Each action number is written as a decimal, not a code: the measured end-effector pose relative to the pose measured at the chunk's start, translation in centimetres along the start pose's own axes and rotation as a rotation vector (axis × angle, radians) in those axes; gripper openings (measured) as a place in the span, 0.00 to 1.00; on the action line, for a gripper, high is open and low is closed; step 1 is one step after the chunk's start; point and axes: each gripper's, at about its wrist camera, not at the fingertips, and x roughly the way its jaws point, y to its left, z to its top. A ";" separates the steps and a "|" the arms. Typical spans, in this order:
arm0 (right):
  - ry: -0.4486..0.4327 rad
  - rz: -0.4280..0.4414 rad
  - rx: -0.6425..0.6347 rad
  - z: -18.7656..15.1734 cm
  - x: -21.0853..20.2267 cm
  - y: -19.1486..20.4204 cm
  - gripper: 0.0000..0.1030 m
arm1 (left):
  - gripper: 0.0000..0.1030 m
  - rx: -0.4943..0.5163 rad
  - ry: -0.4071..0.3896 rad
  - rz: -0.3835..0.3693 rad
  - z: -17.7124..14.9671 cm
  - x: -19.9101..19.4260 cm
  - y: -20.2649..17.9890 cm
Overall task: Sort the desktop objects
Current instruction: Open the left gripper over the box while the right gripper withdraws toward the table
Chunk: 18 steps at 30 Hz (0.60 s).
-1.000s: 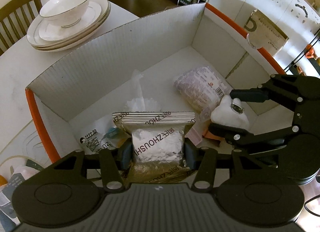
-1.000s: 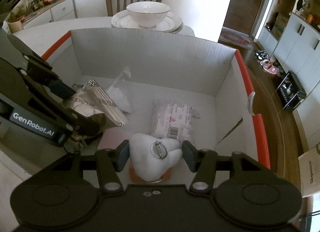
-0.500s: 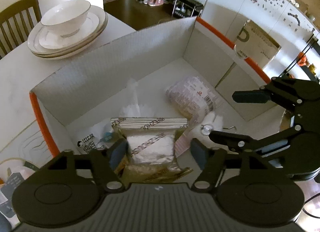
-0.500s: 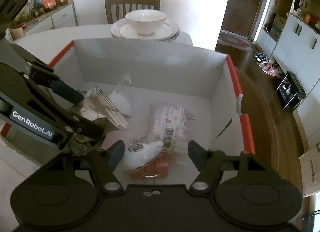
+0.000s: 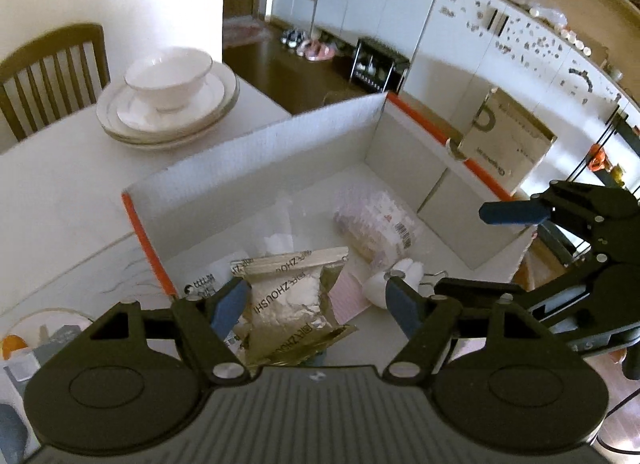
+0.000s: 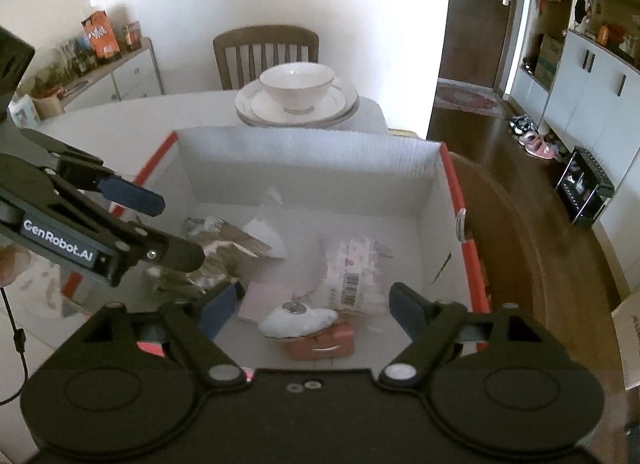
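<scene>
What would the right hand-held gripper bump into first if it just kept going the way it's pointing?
Most likely the white plush toy lying in the cardboard box. It sits between the open fingers of the right hand-held gripper, resting on a small red item. Depth is hard to judge through the fisheye.

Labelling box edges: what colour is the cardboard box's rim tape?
Orange-red tape on the white cardboard box's side rims; clearest in the right wrist view.

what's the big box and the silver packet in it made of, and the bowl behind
Box: seems white corrugated cardboard, fluting ribs visible on its wall.
Silver packet: looks like metallised foil film, shiny and creased.
Bowl: likely glazed ceramic or porcelain, glossy white.
</scene>
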 end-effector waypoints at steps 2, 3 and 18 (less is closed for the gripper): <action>-0.013 0.007 0.007 0.1 -0.7 0.3 0.83 | 0.74 0.000 -0.022 0.004 -0.2 -0.9 -0.1; -0.019 0.009 0.012 0.1 -0.9 0.4 0.83 | 0.74 -0.001 -0.033 0.004 -0.3 -1.4 -0.2; -0.094 -0.014 0.062 0.0 -4.4 4.4 0.92 | 0.74 0.035 -0.144 0.017 -3.0 -7.4 1.2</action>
